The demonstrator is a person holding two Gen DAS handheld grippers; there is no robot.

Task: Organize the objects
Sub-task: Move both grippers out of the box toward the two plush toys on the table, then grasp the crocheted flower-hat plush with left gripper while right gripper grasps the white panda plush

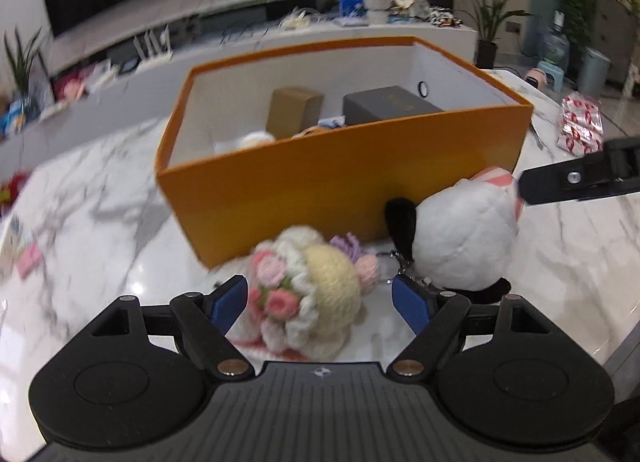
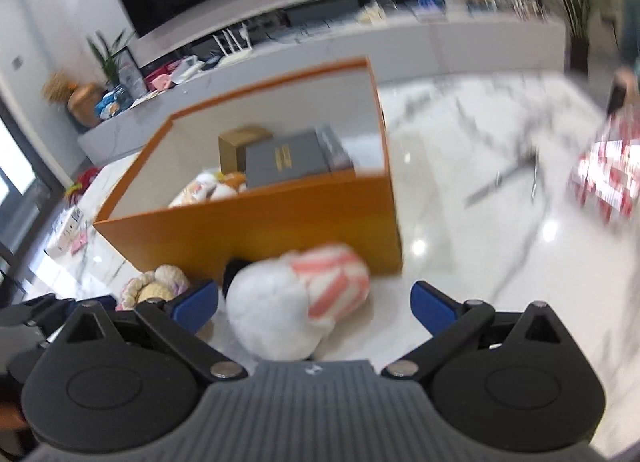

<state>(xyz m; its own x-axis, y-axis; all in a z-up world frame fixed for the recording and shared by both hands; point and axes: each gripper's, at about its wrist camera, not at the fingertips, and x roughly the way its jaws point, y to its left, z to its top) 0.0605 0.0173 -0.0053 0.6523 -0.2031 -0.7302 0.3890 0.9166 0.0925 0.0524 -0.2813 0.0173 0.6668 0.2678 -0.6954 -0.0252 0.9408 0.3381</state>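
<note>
An open orange box (image 1: 304,198) (image 2: 256,234) stands on the marble table, with a tan carton (image 1: 294,110), a grey box (image 1: 384,106) (image 2: 286,164) and soft toys inside. In front of it lie a crocheted doll with pink flowers (image 1: 308,294) (image 2: 154,286) and a white plush with black ears and a pink striped cap (image 1: 464,238) (image 2: 296,298). My left gripper (image 1: 320,302) is open, its blue pads either side of the crocheted doll without touching. My right gripper (image 2: 314,304) is open around the white plush, also apart from it; one of its fingers (image 1: 576,178) shows in the left wrist view.
A red and white packet (image 1: 580,126) (image 2: 608,178) lies on the table to the right, with thin metal tools (image 2: 504,178) near it. Small cards and a pink item (image 1: 28,258) lie at the left. A cluttered TV console (image 1: 360,6) runs behind the table.
</note>
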